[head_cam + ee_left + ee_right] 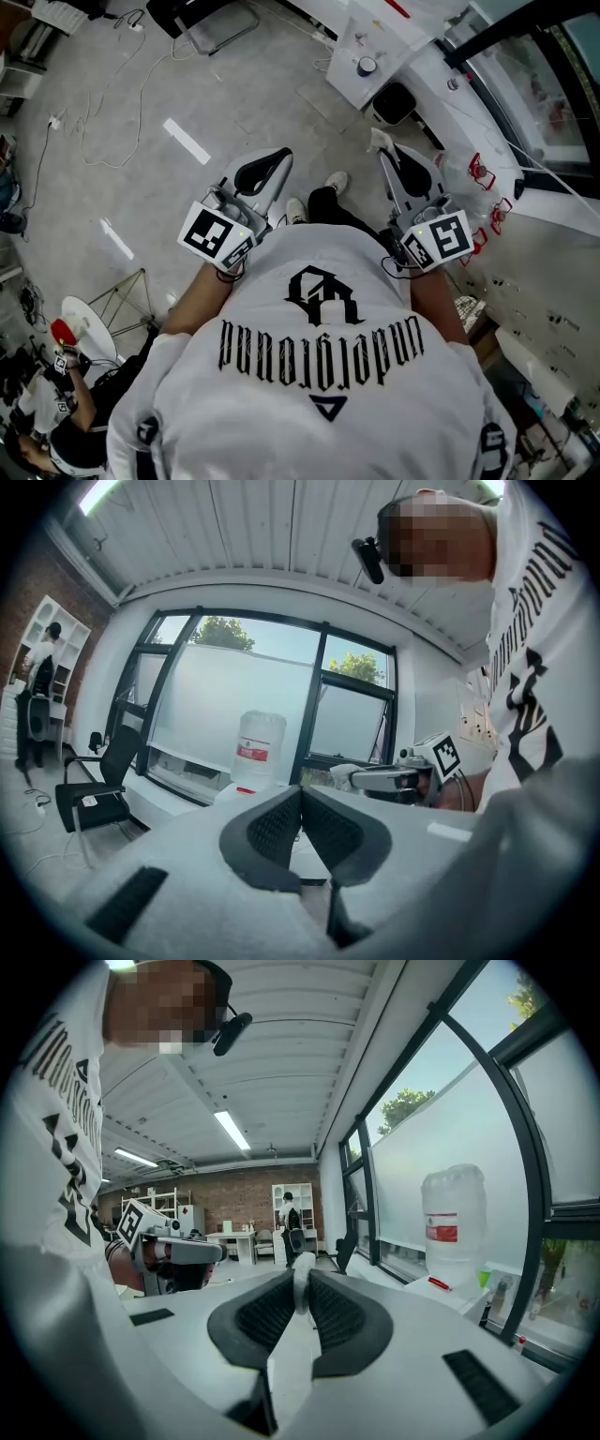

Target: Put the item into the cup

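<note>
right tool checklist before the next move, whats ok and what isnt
1. Item gripped: ok, the small white item is pinched between the jaws of the right tool.
2. Spare left tool free: ok, jaws shut on nothing.
3. Location of the cup: cannot tell, none clearly shows in any view.
4. Tools apart from each other: ok, a gap shows between them in the head view.
5. Grip secure enough to carry: cannot tell.

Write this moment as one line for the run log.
left gripper: shut, empty | right gripper: shut on white item | cup: not in view
</note>
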A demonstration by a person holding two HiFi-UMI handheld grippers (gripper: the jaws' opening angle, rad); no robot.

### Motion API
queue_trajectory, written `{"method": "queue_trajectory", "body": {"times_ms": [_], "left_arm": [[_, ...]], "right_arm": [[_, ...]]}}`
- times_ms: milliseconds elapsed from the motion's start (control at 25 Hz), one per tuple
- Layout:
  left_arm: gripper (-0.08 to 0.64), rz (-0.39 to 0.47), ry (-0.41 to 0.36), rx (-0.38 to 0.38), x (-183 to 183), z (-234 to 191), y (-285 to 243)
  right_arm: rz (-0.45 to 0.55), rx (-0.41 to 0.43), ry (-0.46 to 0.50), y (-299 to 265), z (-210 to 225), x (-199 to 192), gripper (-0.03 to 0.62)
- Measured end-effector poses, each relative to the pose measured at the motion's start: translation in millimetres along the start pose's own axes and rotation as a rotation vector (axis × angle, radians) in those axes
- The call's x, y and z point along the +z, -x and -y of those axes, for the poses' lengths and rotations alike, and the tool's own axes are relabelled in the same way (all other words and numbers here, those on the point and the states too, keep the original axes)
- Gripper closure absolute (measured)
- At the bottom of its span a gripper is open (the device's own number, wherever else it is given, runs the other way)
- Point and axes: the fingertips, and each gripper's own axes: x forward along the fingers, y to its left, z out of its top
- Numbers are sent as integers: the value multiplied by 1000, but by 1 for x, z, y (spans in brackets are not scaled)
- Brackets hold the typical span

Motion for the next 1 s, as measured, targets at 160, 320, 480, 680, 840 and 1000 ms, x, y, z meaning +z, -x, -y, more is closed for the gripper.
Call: {"method": "queue_trajectory", "body": {"times_ms": [160, 320, 480, 680, 840, 1000], "left_arm": [[545, -17, 6, -6, -3, 0, -15], [545, -28, 10, -11, -5, -4, -34], [545, -46, 23, -12, -8, -13, -60], [545, -66, 27, -28, -9, -24, -105], [545, -71, 15, -56, -4, -32, -151], [545, -71, 5, -94, 3, -31, -201]], "right_arm": [[-9, -2, -18, -3, 15, -6, 540], [-13, -8, -26, -7, 35, -7, 540], [-27, -9, -45, -15, 60, -13, 540], [-32, -23, -63, -25, 103, -15, 540], [-34, -36, -52, -33, 142, -15, 540], [-11, -70, -53, -30, 188, -8, 540]]}}
